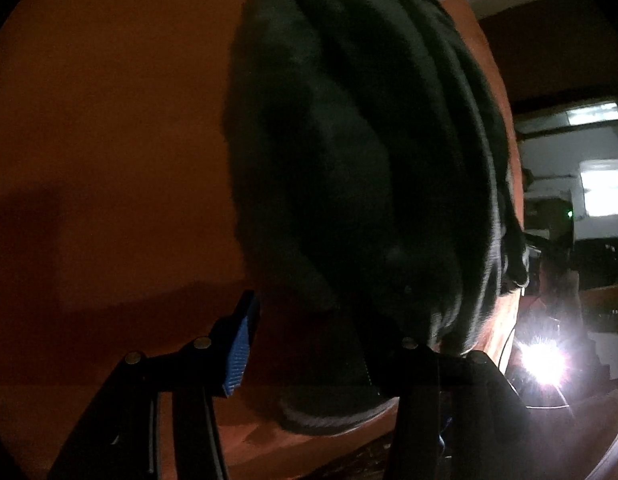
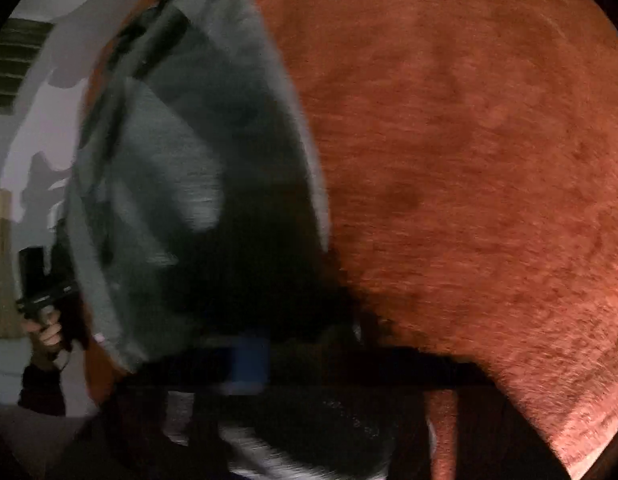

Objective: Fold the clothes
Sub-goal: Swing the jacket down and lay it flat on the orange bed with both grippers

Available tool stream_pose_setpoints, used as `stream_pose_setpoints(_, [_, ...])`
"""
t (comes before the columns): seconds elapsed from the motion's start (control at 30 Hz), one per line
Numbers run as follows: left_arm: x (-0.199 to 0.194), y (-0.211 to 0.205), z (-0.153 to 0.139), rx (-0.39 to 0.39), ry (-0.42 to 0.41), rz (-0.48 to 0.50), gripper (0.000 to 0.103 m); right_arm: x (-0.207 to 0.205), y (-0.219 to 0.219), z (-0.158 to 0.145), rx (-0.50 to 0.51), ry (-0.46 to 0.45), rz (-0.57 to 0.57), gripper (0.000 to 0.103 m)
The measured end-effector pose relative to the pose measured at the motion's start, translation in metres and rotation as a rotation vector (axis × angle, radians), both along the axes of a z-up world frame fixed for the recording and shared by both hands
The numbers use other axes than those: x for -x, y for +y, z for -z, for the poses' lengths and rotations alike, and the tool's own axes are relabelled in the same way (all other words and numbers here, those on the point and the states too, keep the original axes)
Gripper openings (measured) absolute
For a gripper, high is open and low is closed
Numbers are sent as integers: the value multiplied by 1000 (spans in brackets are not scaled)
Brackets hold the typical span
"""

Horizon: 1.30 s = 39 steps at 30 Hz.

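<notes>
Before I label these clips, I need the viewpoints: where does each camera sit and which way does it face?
Left wrist: on the left gripper, looking along its open fingers at the dark garment on the orange surface.
Right wrist: on the right gripper, facing the garment; the person's other hand shows far left.
Shared: garment and orange surface.

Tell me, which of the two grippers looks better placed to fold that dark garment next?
Probably the left gripper: its jaws stand open around the dark garment's near edge on the orange surface. The right gripper is blurred, its grip unclear.
</notes>
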<state>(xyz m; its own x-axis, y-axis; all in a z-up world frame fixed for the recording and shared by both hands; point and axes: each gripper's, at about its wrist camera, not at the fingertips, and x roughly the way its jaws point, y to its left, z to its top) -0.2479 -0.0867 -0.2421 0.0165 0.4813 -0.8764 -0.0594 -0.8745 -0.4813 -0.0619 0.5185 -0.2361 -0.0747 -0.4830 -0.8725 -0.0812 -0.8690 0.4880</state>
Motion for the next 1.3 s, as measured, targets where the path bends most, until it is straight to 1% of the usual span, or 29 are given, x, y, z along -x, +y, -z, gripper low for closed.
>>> stream_pose_setpoints(0.03, [1, 5, 0, -11, 0, 10, 49, 0, -2, -8, -24, 23, -8, 5])
stream_pose_setpoints(0.07, [2, 10, 1, -19, 0, 21, 49, -1, -4, -17, -72, 48, -17, 5])
stream_pose_setpoints(0.17, [6, 23, 7, 0, -1, 48, 49, -1, 7, -47, -174, 110, -4, 5])
stream_pose_setpoints(0.23, [8, 31, 12, 19, -2, 67, 49, 2, 28, -79, -287, 174, 48, 4])
stream_pose_setpoints(0.27, [10, 33, 14, 37, 1, 69, 49, 3, 36, -93, -366, 207, 65, 4])
stream_pose_setpoints(0.3, [11, 35, 16, 47, 14, 69, 49, 5, 47, -112, -482, 254, 83, 4])
stream_pose_setpoints(0.33, [12, 36, 17, 56, 27, 69, 43, 8, 55, -126, -557, 287, 99, 4])
stream_pose_setpoints(0.37, [13, 38, 18, 65, 41, 69, 29, 15, 63, -138, -617, 312, 126, 4])
stream_pose_setpoints(0.4, [13, 41, 19, 74, 55, 79, 1, 23, 75, -147, -683, 338, 171, 4])
stream_pose_setpoints(0.43, [13, 43, 17, 85, 75, 78, 1, 32, 86, -155, -741, 361, 211, 4])
stream_pose_setpoints(0.47, [12, 44, 15, 96, 96, 76, 0, 43, 98, -157, -776, 370, 239, 5])
stream_pose_setpoints(0.5, [12, 44, 11, 129, 123, 71, 0, 52, 108, -153, -805, 353, 256, 16])
stream_pose_setpoints(0.53, [14, 40, 4, 153, 137, 59, 0, 60, 114, -146, -817, 310, 258, 22])
stream_pose_setpoints(0.57, [16, 36, -2, 178, 151, 48, 0, 69, 114, -135, -815, 260, 252, 24])
stream_pose_setpoints(0.6, [20, 25, -15, 200, 178, 19, 0, 73, 107, -125, -789, 245, 245, 27])
stream_pose_setpoints(0.63, [26, 6, -32, 231, 210, -25, 0, 67, 109, -125, -755, 245, 239, 32])
stream_pose_setpoints(0.7, [40, -34, -64, 296, 262, -122, 0, 59, 102, -125, -702, 259, 223, 57])
stream_pose_setpoints(0.77, [55, -78, -94, 362, 302, -230, 0, 57, 91, -122, -682, 264, 195, 60])
stream_pose_setpoints(0.8, [58, -100, -101, 395, 300, -289, 0, 57, 83, -117, -672, 256, 174, 60])
stream_pose_setpoints(0.87, [53, -115, -102, 319, 245, -341, 0, 61, 62, -106, -634, 245, 146, 60])
stream_pose_setpoints(0.9, [51, -101, -93, 264, 207, -315, 1, 56, 51, -96, -599, 238, 132, 60])
stream_pose_setpoints(0.97, [46, -73, -75, 153, 133, -264, 11, 42, 32, -84, -534, 228, 112, 60])
stream_pose_setpoints(1.0, [41, -55, -64, 121, 121, -233, 21, 33, 19, -78, -491, 224, 99, 60])
stream_pose_setpoints(1.03, [37, -38, -53, 90, 110, -202, 29, 30, 10, -71, -458, 222, 88, 60])
stream_pose_setpoints(1.07, [32, -20, -41, 58, 99, -171, 32, 24, -1, -68, -423, 223, 77, 60])
stream_pose_setpoints(1.17, [19, 34, -8, -37, 65, -78, 33, 15, -32, -60, -321, 229, 30, 60])
stream_pose_setpoints(1.23, [10, 69, 14, -100, 42, -16, 38, 9, -51, -54, -262, 228, -2, 60])
stream_pose_setpoints(1.27, [4, 76, 17, -76, 41, -1, 41, 8, -60, -49, -245, 218, -19, 60])
stream_pose_setpoints(1.3, [2, 89, 25, -41, 35, 21, 46, 7, -67, -44, -242, 207, -31, 60])
